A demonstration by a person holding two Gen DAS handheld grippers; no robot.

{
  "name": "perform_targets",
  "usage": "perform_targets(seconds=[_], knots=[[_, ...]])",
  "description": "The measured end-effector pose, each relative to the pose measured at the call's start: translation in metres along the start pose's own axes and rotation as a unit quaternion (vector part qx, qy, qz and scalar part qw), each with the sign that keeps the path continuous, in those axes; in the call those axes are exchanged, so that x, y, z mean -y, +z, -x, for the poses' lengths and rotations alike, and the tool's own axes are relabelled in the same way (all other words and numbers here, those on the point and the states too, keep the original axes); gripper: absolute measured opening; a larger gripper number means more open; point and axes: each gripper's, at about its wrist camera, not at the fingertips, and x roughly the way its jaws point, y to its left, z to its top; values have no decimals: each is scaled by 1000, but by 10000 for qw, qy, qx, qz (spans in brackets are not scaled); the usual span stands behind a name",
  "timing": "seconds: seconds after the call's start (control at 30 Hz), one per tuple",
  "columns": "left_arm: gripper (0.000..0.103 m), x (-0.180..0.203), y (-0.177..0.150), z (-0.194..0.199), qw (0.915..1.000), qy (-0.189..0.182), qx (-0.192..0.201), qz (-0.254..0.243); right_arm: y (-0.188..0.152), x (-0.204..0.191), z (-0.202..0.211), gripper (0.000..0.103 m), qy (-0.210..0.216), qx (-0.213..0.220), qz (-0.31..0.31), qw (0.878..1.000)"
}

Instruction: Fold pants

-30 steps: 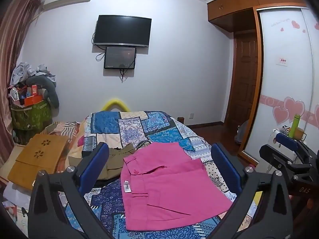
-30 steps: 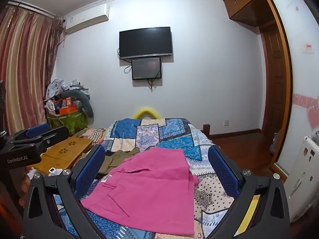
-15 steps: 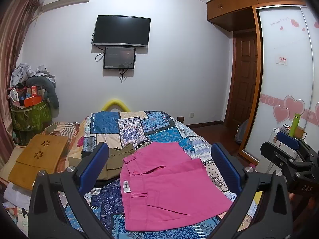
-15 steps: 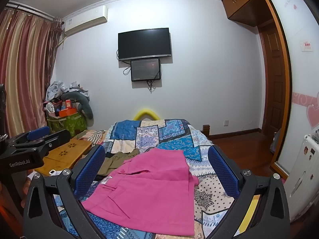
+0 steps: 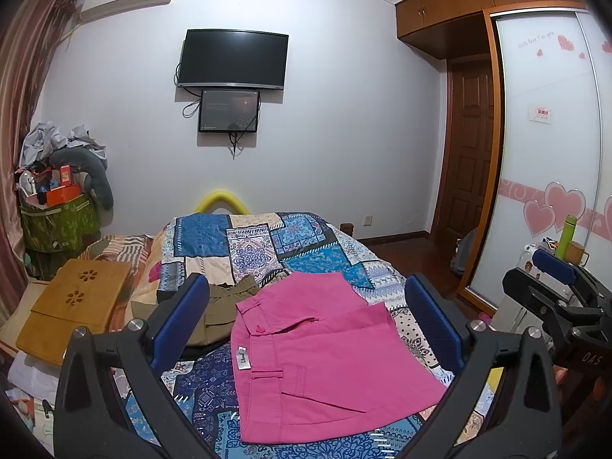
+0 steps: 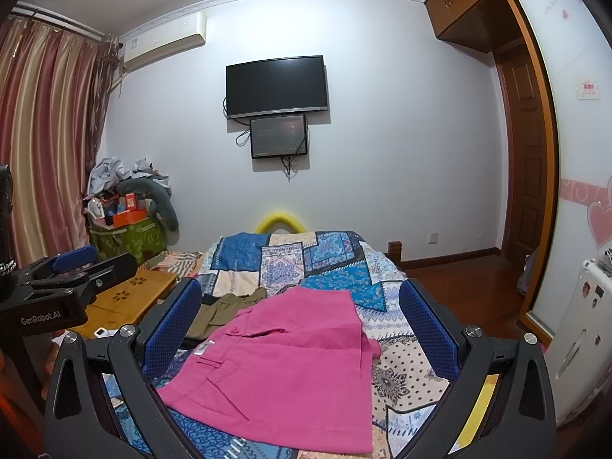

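We are in a home bedroom: a bed (image 5: 214,237) under a patchwork quilt, a television (image 5: 233,59) mounted on the wall, an air conditioner (image 6: 164,44) above striped curtains (image 6: 46,134), a wardrobe with heart-decorated sliding doors (image 5: 547,153), and a wooden door (image 5: 466,153) beside it.

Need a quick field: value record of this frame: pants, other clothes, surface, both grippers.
pants: pink pants, already folded, lying flat on the bed
other clothes: olive garment beside the waistband end of the pants
surface: bed with patchwork quilt
left gripper: open, holding nothing, above the pants
right gripper: open, holding nothing, above the pants
beside bed: wooden lap desk
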Motion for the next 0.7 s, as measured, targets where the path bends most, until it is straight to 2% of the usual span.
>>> perform_targets(seconds=[0.7], knots=[[103, 6, 1, 5, 9999, 39, 54, -126, 4, -1, 3, 103, 4, 34, 15, 10000]])
